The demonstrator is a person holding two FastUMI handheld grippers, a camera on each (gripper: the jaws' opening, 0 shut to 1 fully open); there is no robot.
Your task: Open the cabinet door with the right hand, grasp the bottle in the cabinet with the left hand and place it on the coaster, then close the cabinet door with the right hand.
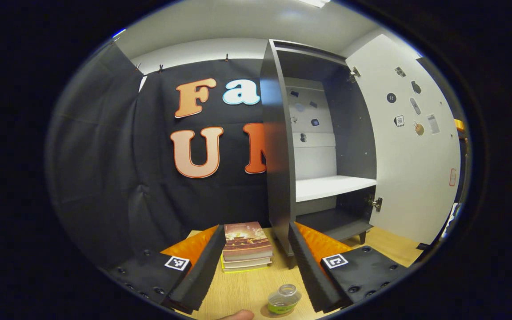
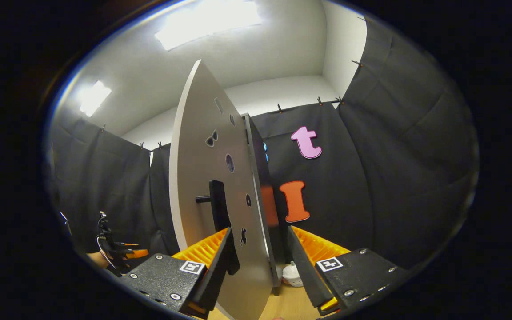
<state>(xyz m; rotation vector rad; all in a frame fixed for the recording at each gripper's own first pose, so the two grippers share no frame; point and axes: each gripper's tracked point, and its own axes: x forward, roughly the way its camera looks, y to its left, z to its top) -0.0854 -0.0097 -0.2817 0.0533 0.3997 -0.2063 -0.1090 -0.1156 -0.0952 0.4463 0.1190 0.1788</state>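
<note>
The dark grey cabinet stands open, and its white door is swung out to the right. Its white shelf and floor are bare. A clear bottle stands on the wooden table with a green patch at its base; I cannot tell whether that is the coaster. My left gripper is open above the table, and the bottle sits low between its fingers, untouched. My right gripper is open around the door, seen edge-on. The black handle is just above its left finger.
A stack of books lies on the table left of the cabinet's base. A person's fingertip shows at the table's near edge. A small white object sits by the cabinet's foot. The other gripper shows far off at lower left.
</note>
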